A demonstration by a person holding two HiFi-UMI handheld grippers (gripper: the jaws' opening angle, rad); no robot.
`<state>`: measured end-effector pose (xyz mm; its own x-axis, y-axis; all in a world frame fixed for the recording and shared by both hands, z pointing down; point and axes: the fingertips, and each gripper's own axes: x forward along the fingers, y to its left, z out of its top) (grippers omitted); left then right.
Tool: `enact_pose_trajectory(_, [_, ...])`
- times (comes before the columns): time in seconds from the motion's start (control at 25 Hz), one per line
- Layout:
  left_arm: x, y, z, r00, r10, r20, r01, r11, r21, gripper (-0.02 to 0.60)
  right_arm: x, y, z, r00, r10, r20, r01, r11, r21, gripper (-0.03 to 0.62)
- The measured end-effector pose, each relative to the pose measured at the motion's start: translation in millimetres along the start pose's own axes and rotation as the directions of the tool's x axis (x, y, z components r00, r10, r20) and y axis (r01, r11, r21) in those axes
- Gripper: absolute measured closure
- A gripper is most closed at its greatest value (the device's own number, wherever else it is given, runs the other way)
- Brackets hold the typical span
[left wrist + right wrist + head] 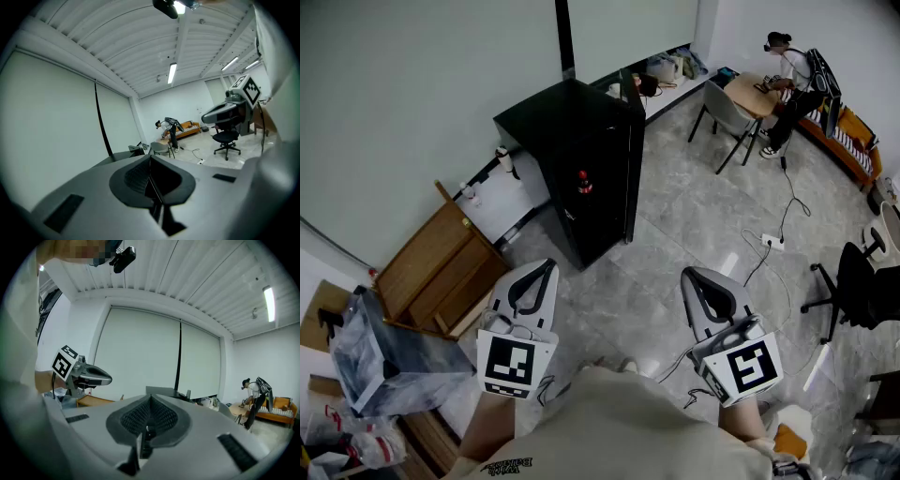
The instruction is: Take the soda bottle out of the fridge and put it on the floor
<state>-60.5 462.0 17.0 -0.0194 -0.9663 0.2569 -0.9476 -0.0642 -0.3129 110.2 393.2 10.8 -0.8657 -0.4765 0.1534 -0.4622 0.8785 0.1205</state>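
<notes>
Approach step: left gripper (pixel 546 268) and right gripper (pixel 689 277) both closed, empty, well short of the far fridge (pixel 572 141); next, walk up and open one for the soda bottle (pixel 583 181)

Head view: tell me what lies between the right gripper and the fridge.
Only bare grey floor tiles lie between the right gripper and the black fridge; the head view shows this.

No words or numbers can be read. The shirt (pixel 581 422) print is too blurred; the left cube (pixel 510 363) and right cube (pixel 750 367) bear only square markers.
</notes>
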Motion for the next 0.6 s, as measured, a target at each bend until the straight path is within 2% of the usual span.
enact_pose_trajectory(0.2, [9,-7,5,1.0,0.004,0.002,-0.004,1.0,0.006,0.575,4,-18,-1,1.0,-0.027,0.016,0.027,1.0,0.004,0.597])
enact_pose_trajectory(0.6, [30,-27,8,1.0,0.018,-0.017,-0.018,1.0,-0.006,0.575,1,-43,-23,1.0,0.006,-0.02,-0.006,1.0,-0.007,0.597])
